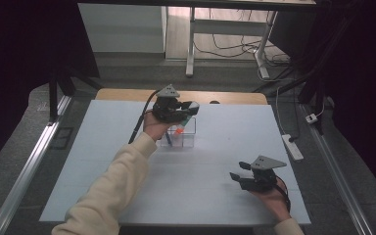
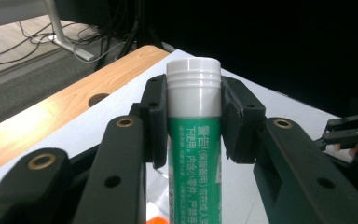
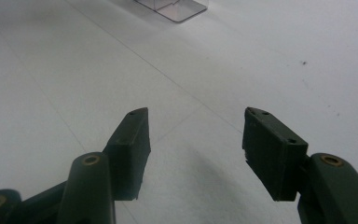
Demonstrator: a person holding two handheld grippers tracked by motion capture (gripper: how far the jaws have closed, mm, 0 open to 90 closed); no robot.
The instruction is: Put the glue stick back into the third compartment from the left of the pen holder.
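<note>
Our left gripper (image 2: 193,126) grips a green tube with a white ribbed cap (image 2: 194,140) just below the cap, holding it over the clear plastic box (image 1: 185,134) at the far middle of the white table (image 1: 103,161). Our right gripper (image 3: 196,140) rests released, near right. We judge the smooth tube could slide through the pads, or knock the light box and the orange-tipped item (image 1: 178,130) inside if lowered off-centre.
</note>
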